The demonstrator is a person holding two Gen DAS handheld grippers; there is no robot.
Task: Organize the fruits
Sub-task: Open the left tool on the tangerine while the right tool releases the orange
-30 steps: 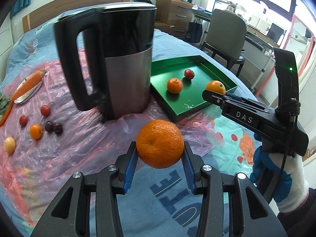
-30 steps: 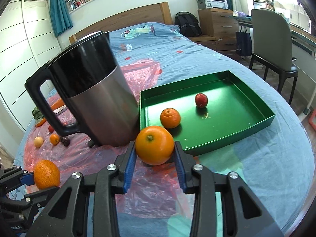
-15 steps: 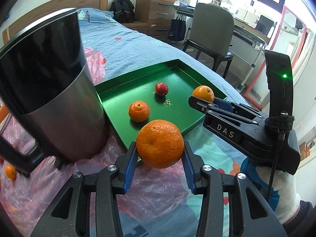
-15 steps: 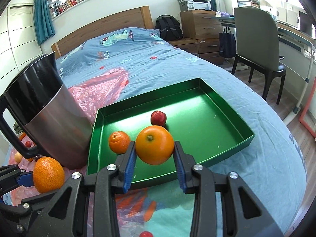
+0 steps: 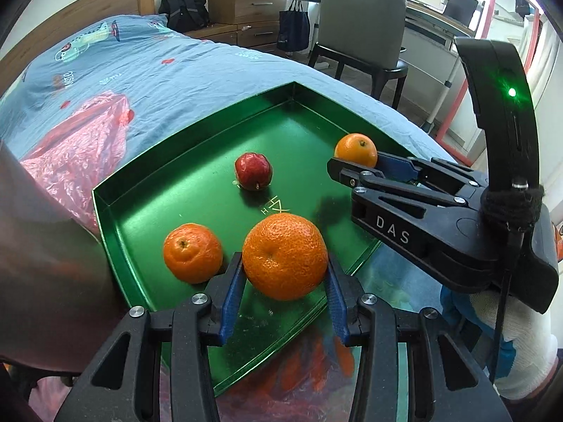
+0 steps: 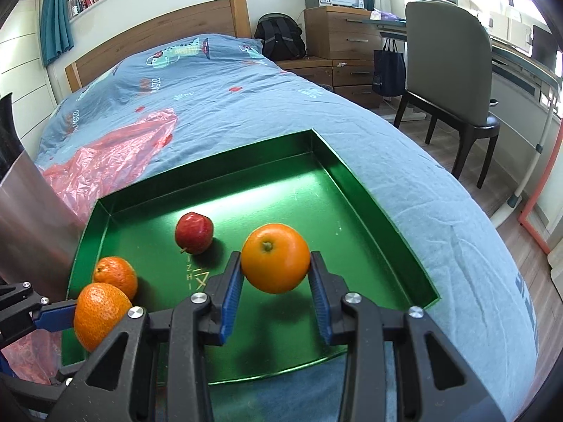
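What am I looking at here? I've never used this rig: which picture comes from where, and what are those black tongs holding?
No robot: a person holds hand-held tongs, one per hand, each with a camera looking along its fingers. In the left camera's picture, the left tongs grip a bumpy orange; the right tongs show alongside, held by a gloved hand. In the right camera's picture, the right tongs grip a smooth orange. Both are above a green tray on a blue bedspread. In the tray lie a small orange and a red fruit.

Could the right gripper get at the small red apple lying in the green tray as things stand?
Probably not yet: the right gripper is shut on a smooth orange. The small red apple lies uncovered in the green tray.
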